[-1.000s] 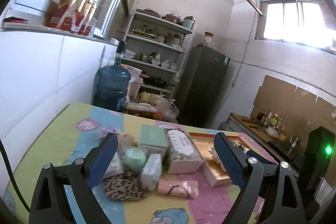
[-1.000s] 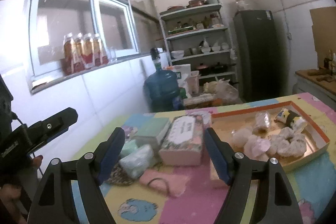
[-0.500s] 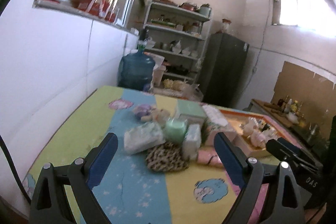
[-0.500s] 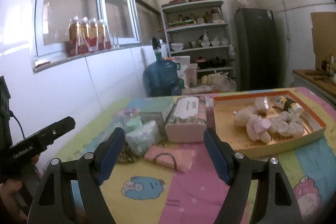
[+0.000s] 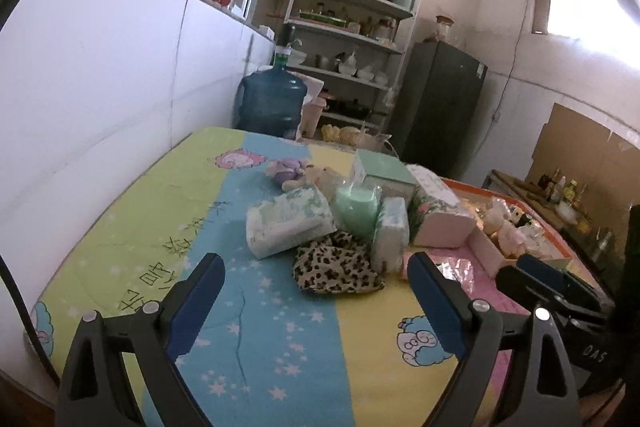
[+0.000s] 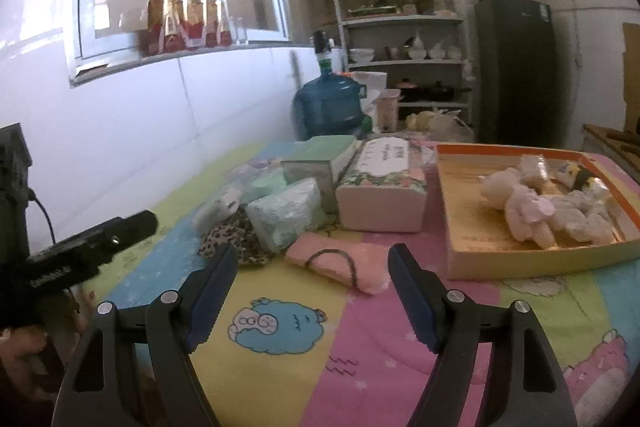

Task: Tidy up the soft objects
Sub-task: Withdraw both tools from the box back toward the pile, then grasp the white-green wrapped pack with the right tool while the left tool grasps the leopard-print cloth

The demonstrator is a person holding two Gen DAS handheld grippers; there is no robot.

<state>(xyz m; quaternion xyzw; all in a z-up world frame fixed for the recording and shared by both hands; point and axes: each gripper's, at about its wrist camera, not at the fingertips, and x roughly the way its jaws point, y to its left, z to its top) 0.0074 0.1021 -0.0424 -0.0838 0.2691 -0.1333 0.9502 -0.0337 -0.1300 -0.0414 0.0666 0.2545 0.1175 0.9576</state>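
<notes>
A: Hovering over the near edge of the bench [image 5: 120,227], the left gripper [image 5: 316,291] has its blue-padded jaws spread wide and empty. Same for yours?

B: Yes. The right gripper [image 6: 308,283] hangs above the cartoon-printed cloth with its jaws released, nothing between them. Just ahead of them lies the flat pink fabric pouch with a dark loop [image 6: 340,265].

A: From the left wrist view, the round leopard-print fabric piece [image 5: 336,269] sits straight ahead, with the white-and-green soft tissue pack [image 5: 288,221] lying flat just behind it and a second, narrower tissue pack [image 5: 390,235] standing on its edge to the right, touching the leopard print.

B: And behind those?

A: A pale green plastic-wrapped roll [image 5: 357,205], a mint-lidded box [image 5: 384,171], and a small purple plush toy [image 5: 286,169] farther back, beside a cream one.

B: On my side the pink floral tissue box [image 6: 380,183] stands between that pile and the orange-rimmed cardboard tray [image 6: 520,255]. Inside the tray lie several plush toys [image 6: 524,207], cream and pale pink, heaped toward its right half.

A: Your gripper shows at my right edge, well apart from the pile.
</notes>
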